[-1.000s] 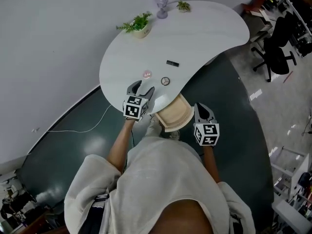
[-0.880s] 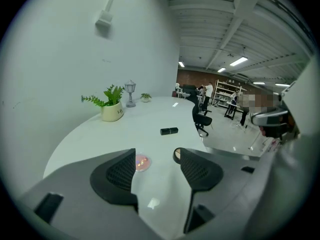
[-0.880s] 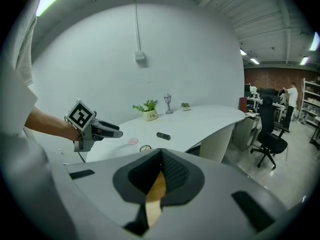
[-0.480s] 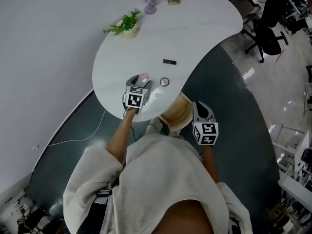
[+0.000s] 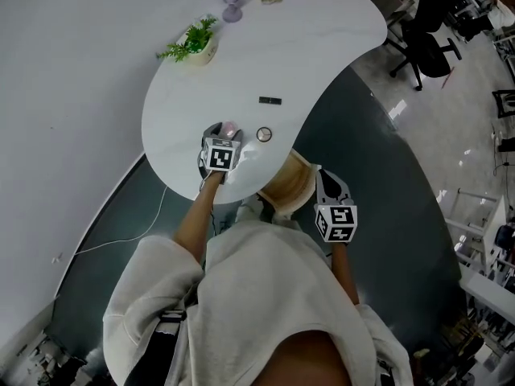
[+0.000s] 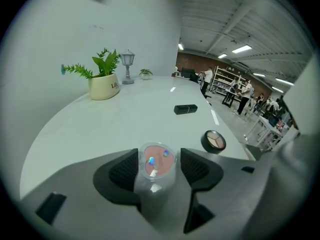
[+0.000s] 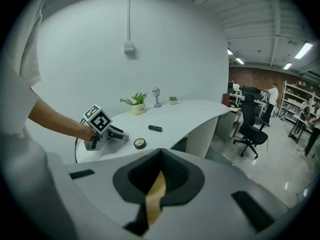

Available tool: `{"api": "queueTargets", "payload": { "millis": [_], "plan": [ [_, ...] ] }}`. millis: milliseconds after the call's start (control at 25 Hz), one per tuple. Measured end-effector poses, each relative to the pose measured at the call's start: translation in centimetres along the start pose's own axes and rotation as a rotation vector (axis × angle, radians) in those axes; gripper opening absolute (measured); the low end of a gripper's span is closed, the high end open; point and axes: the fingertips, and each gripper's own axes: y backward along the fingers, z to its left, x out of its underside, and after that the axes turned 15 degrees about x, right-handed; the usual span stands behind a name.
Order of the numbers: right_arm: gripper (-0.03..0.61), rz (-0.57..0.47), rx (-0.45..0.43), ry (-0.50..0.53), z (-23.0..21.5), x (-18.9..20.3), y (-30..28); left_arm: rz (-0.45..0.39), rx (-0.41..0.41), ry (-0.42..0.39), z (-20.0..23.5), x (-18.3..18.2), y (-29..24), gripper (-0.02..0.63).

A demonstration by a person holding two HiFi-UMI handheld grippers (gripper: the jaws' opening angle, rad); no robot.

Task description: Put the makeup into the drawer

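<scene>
Step in hand, I'd say: the left tongs [image 6: 157, 167] are closing in on the pink jar [image 6: 156, 156], which is sitting on the worktop [image 5: 322, 47] near its 6 o'clock edge. The pads are bracketing it. One is about touching and the other is showing a sliver of gap, so I'm calling them not yet clamped.

To do it well, I'd be squeezing level and low on the jar's wall, not up on the lid. Then I'd be lifting straight before swinging toward the drawer [image 5: 288, 185], which is standing open at the jar's 5 o'clock.

The right tongs [image 7: 160, 156] are clenched on a strip of wood, which I'm taking for the drawer's edge. Keeping that steady helps.

Counting, big to small:
- one worktop
- one drawer
- two tongs
- two plants, the potted one [image 6: 102, 76] at 11 o'clock and a tiny one [image 6: 145, 73] at 12
- one lamp ornament [image 6: 128, 66] between them
- three makeup bits: the jar, a round palette [image 6: 213, 140] at its 3 o'clock, and a black tube [image 6: 185, 108] at 1 o'clock
</scene>
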Motion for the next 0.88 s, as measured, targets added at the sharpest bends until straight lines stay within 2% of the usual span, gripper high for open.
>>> {"api": "queueTargets", "payload": {
  "millis": [160, 480, 880],
  "plan": [
    [-0.002, 0.007, 0.013, -0.001, -0.1, 0.5, 0.4, 0.004, -0.021, -0.030, 0.4, 0.1, 0.2, 0.228],
    [-0.003, 0.012, 0.010, 0.006, -0.3, 1.2, 1.4, -0.006, 0.004, -0.045, -0.1, 0.1, 0.8, 0.224],
    [-0.002, -0.010, 0.003, -0.019, -1.9, 1.9, 1.5, -0.052, 0.070, -0.100, -4.8, -0.5, 3.2, 0.224]
  ]
}}
